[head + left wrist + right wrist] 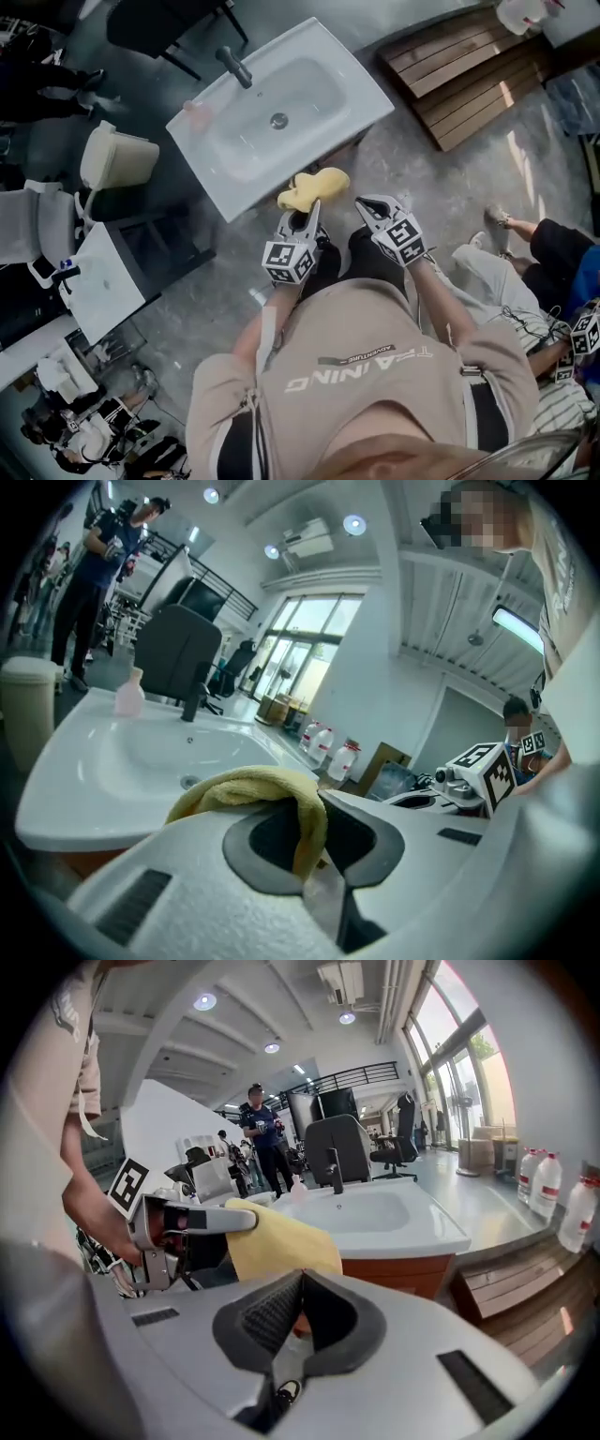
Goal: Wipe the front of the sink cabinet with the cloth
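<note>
The yellow cloth (312,187) was found pinched in the closed left gripper (305,217), bunched against the sink (370,94) at its front edge. The right gripper (302,1279) was shut and empty. The narrow pinch could be lost under wiping drag. The cabinet front (394,1274) was shown only in the right gripper view.

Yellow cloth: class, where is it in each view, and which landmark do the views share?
Head view: centre, cloth at the front edge of the white sink.
Left gripper view: centre, cloth pinched between the jaws.
Right gripper view: cloth left of centre, above the jaws.
Shared landmark: white sink.
</note>
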Demonstrator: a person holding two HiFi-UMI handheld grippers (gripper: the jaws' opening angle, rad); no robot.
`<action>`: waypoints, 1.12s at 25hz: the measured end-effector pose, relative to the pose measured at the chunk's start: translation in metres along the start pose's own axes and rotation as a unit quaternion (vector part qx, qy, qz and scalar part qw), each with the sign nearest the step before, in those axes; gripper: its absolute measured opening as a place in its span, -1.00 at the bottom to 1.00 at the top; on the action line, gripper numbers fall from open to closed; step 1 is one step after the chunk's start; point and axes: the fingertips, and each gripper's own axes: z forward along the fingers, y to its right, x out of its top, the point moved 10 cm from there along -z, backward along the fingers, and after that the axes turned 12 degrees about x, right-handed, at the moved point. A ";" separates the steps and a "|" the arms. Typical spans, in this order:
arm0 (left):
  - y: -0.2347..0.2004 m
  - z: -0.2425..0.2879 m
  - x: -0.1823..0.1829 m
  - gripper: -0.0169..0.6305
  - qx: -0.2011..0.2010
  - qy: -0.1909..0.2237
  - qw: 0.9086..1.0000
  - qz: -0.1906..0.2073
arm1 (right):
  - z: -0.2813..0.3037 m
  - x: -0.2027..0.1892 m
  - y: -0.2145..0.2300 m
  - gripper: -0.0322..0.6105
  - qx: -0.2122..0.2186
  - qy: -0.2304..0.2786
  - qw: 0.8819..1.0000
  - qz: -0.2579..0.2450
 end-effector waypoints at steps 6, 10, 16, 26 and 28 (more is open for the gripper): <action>-0.025 -0.053 0.033 -0.82 0.036 0.037 0.998 -0.024 | 0.002 0.056 -0.033 -0.86 0.018 0.016 0.999 -0.042; -0.032 -0.073 0.062 -0.82 0.066 0.057 0.996 0.007 | 0.005 0.098 -0.043 -0.86 0.037 0.022 0.994 -0.099; -0.032 -0.098 0.115 -0.82 0.112 0.103 0.987 0.052 | 0.000 0.152 -0.044 -0.86 0.045 0.053 0.988 -0.139; -0.032 -0.136 0.178 -0.82 0.140 0.175 0.973 0.064 | -0.012 0.217 -0.055 -0.86 0.055 0.101 0.975 -0.189; -0.032 -0.142 0.187 -0.82 0.145 0.184 0.970 0.072 | -0.014 0.225 -0.061 -0.86 0.058 0.113 0.972 -0.197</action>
